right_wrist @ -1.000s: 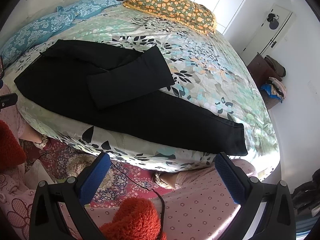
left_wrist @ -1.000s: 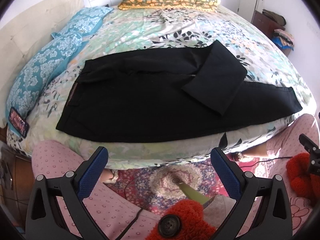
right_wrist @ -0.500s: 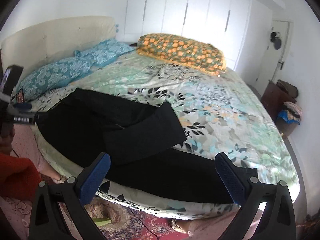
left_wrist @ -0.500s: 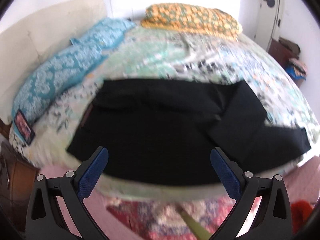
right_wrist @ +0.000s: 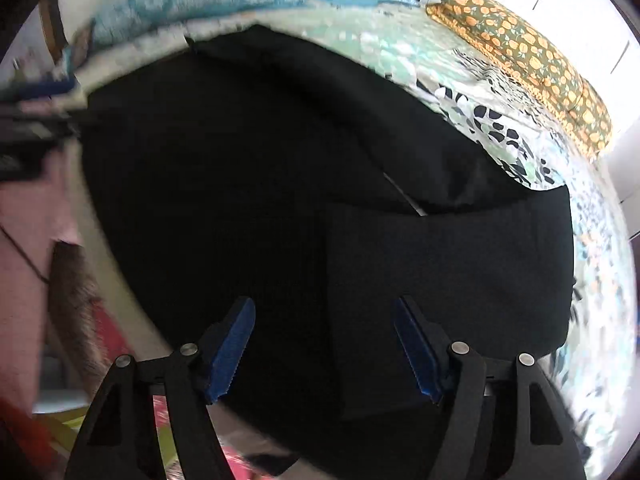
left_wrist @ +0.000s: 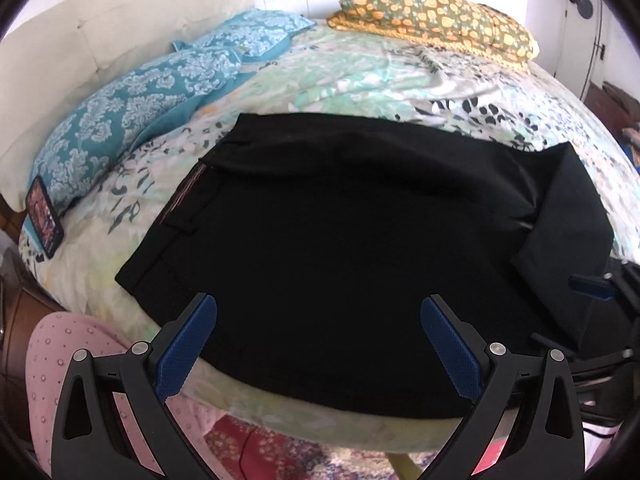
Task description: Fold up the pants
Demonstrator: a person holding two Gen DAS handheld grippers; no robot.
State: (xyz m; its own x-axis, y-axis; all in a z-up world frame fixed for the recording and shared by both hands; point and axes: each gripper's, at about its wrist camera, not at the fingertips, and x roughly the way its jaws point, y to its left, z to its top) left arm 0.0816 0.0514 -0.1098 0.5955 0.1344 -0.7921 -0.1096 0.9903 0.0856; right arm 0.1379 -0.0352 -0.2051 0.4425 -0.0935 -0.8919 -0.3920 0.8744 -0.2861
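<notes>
Black pants (left_wrist: 340,240) lie flat on the floral bedsheet (left_wrist: 380,76), waistband to the left, with one leg folded back over the other at the right (right_wrist: 448,280). My left gripper (left_wrist: 318,344) hovers open over the near edge of the pants close to the waist, nothing between its blue pads (left_wrist: 188,344). My right gripper (right_wrist: 324,346) hangs low over the folded leg's edge. Its jaws are closing, with fabric below them but not pinched. One of its blue pads (left_wrist: 592,286) shows at the right of the left wrist view.
Blue patterned pillows (left_wrist: 152,100) and a cream headboard (left_wrist: 100,32) lie at the left, and an orange-spotted pillow (left_wrist: 436,20) at the far side. A phone (left_wrist: 44,216) rests by the bed's left edge. A person's pink-clothed leg (left_wrist: 60,344) and a rug (left_wrist: 260,452) are below.
Both grippers came forward and down toward the bed, so the pants now fill each view. The right gripper's jaws stand narrower than before. The pants have not shifted.
</notes>
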